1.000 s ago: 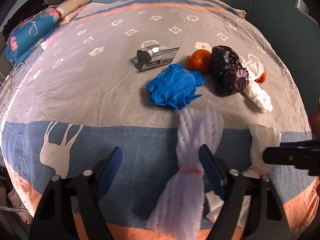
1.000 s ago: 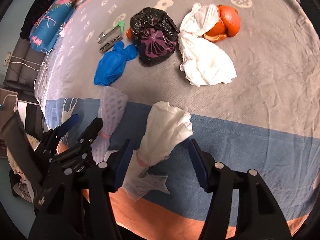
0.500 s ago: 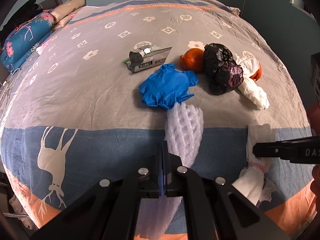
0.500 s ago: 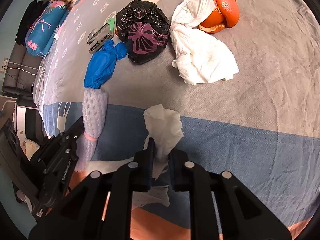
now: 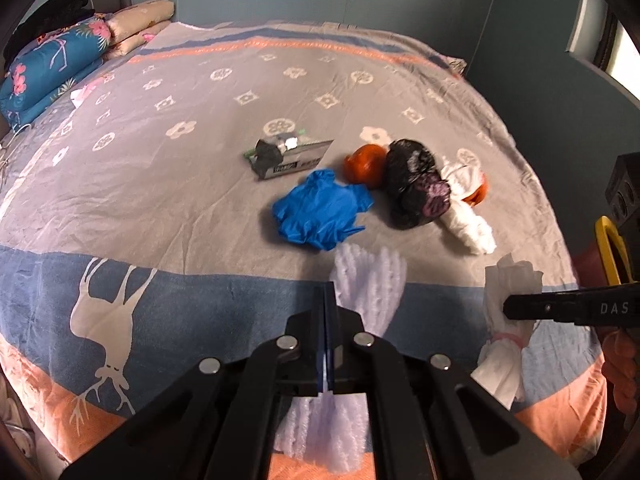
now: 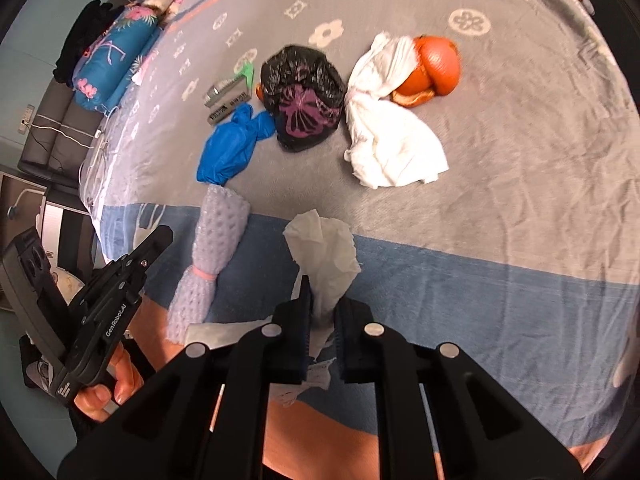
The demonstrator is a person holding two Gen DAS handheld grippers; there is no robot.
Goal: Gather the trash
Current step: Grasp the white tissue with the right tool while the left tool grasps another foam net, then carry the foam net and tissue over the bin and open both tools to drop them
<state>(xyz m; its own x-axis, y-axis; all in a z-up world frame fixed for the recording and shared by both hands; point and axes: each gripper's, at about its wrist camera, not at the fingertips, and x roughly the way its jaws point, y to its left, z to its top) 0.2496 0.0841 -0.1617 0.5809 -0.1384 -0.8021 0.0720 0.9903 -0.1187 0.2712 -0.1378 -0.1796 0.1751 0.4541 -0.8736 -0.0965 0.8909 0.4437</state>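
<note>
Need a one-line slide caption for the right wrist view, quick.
Right gripper shut on a white tissue bundle at the bed's edge; glove, black bag and orange peel beyond.

Black gripper (image 5: 325, 344), silver screws

Left wrist view: sits close behind left gripper (image 5: 325, 312), looks steeply down along fingers, across bed (image 5: 160, 184) toward pillows (image 5: 52, 68) and far wall.
Right wrist view: close behind right gripper (image 6: 322, 312), tilted steeper, pillows at upper left.
Shared: near blue band of bedspread, foam net bundle (image 5: 368, 280) (image 6: 218, 232), tissue bundle (image 5: 508, 300) (image 6: 326, 256), blue glove (image 5: 320, 210) (image 6: 232, 144), black bag (image 5: 414, 182) (image 6: 304, 96). Each view catches other gripper at its edge.
</note>
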